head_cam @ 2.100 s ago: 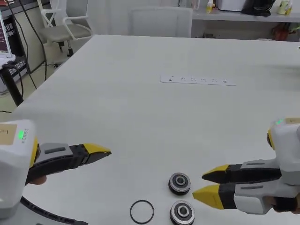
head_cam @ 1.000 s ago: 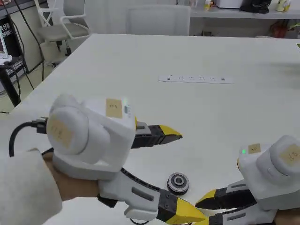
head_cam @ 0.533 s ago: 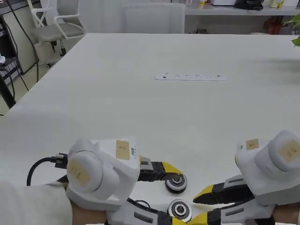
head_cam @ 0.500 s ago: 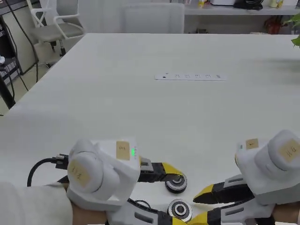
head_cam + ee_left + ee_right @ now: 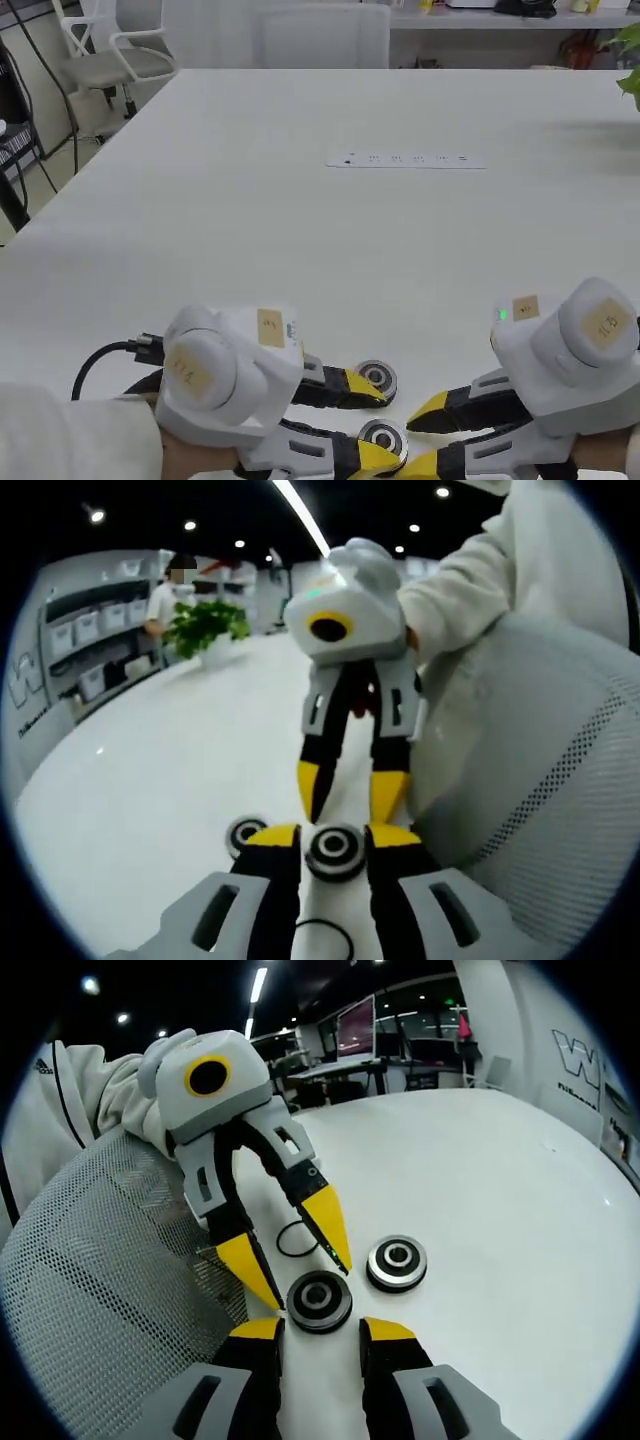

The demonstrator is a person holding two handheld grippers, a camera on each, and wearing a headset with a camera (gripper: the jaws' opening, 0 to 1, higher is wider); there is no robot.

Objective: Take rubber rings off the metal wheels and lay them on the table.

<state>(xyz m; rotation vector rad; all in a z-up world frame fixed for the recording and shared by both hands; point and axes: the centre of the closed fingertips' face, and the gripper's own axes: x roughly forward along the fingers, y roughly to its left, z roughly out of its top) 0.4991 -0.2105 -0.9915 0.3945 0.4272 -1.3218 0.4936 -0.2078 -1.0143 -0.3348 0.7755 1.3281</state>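
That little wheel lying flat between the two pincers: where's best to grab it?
Probably across its outer rim, coming in low along the table: the wheel lies flat, so only its round edge offers two opposite sides. The left gripper straddles it that way.

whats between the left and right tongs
A wheel, flanked by the left tongs, just ahead of the right tongs; both gripper views show it.

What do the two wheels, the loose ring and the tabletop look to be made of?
Nearer wheel and farther wheel: likely metal, with shiny silver hubs; matte black outer bands, probably rubber. Loose ring: thin, matte black, probably rubber. Tabletop: smooth white, faintly glossy, perhaps laminate; unsure.
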